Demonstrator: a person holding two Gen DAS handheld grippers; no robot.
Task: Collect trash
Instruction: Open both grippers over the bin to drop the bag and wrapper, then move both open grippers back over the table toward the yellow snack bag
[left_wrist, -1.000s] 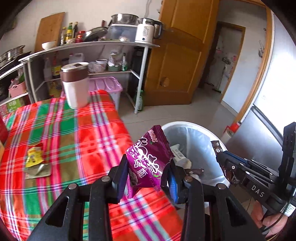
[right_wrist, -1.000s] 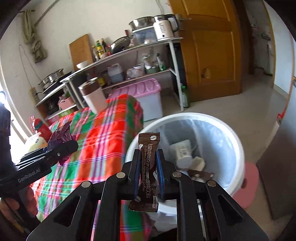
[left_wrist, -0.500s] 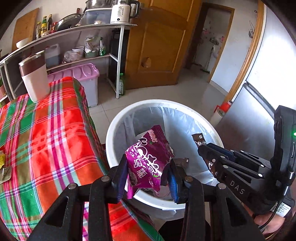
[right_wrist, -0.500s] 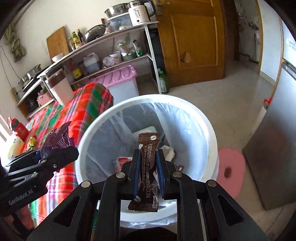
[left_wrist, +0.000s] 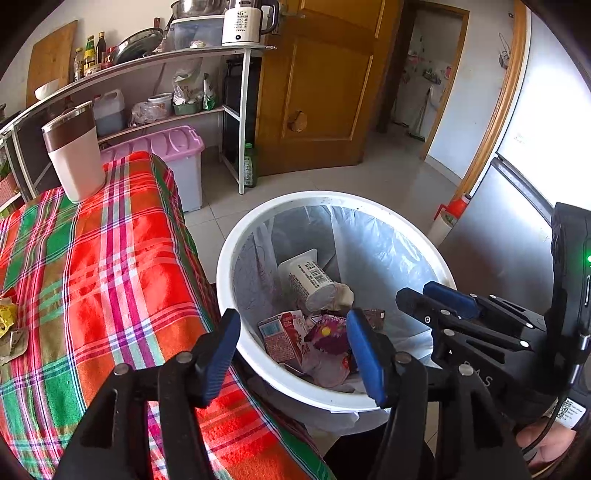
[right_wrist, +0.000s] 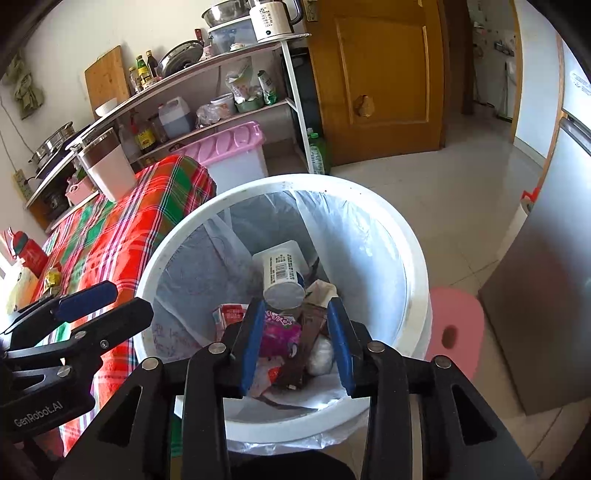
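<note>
Both grippers hang over the white lined trash bin (left_wrist: 236, 266) beside the plaid tablecloth's (left_wrist: 110, 258) edge. The left gripper (left_wrist: 291, 350) and the right gripper (right_wrist: 295, 339) have just been opening — nothing between their pads. The purple snack bag (right_wrist: 279, 334) and brown sachet (right_wrist: 303, 347) lie in the bin's bottom, near a white cup (right_wrist: 282, 271).

Left wrist view: close above the white bin (left_wrist: 236, 254), angled down along the fingers, plaid worktop (left_wrist: 92, 258) at left. Right wrist view: same steep look into that bin (right_wrist: 413, 254). Shared: bin, worktop edge, shelf (right_wrist: 207, 66), wooden door (left_wrist: 317, 92).
</note>
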